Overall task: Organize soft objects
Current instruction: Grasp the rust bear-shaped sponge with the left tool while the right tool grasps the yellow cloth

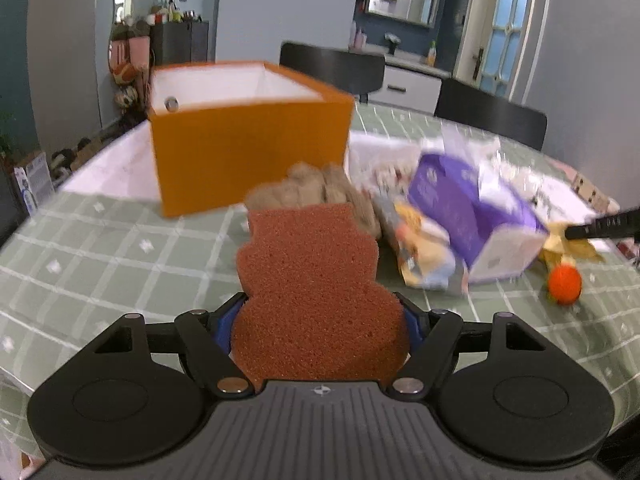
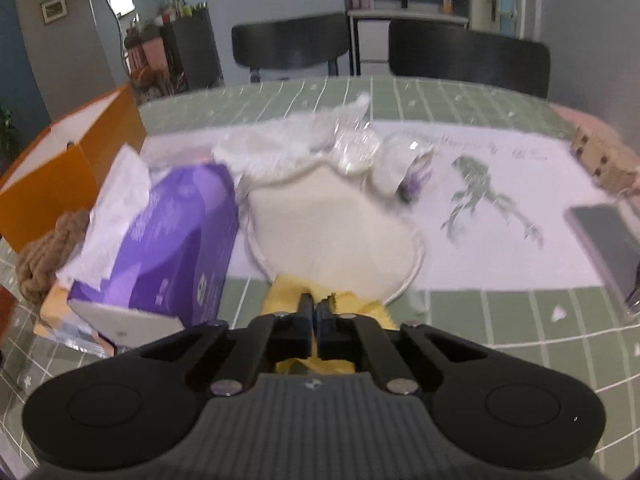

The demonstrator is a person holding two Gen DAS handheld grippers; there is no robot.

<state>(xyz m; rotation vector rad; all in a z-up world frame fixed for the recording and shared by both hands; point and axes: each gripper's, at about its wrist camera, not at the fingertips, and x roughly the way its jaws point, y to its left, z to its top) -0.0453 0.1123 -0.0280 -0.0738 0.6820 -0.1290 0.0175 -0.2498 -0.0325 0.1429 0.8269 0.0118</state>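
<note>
On the green checked tablecloth [image 1: 100, 248], seen from the left wrist, the left gripper [image 1: 320, 320] points forward and down, its jaws spread wide yet pressed against both sides of a rust-brown sponge [image 1: 316, 276] with scalloped edges, which stands upright between them. Beyond the sponge, at twelve o'clock, lies a tan knitted bundle [image 1: 316, 188], and behind that, toward eleven o'clock, stands an open orange box [image 1: 248, 148] with a white lining. At two o'clock a purple tissue pack [image 1: 476, 216] sits tilted and blurred, with an orange ball [image 1: 565, 285] at three o'clock near a black finger of the other tool.

From the right wrist, the right gripper [image 2: 316, 306] also angles downward, its jaws pressed together and pinching a yellow cloth [image 2: 288, 292], whose edge shows on either side of the fingers. A cream round pad [image 2: 332, 224] lies just past it at twelve o'clock, touching the cloth. The tissue pack is at ten o'clock, the orange box farther out in the same direction.
</note>
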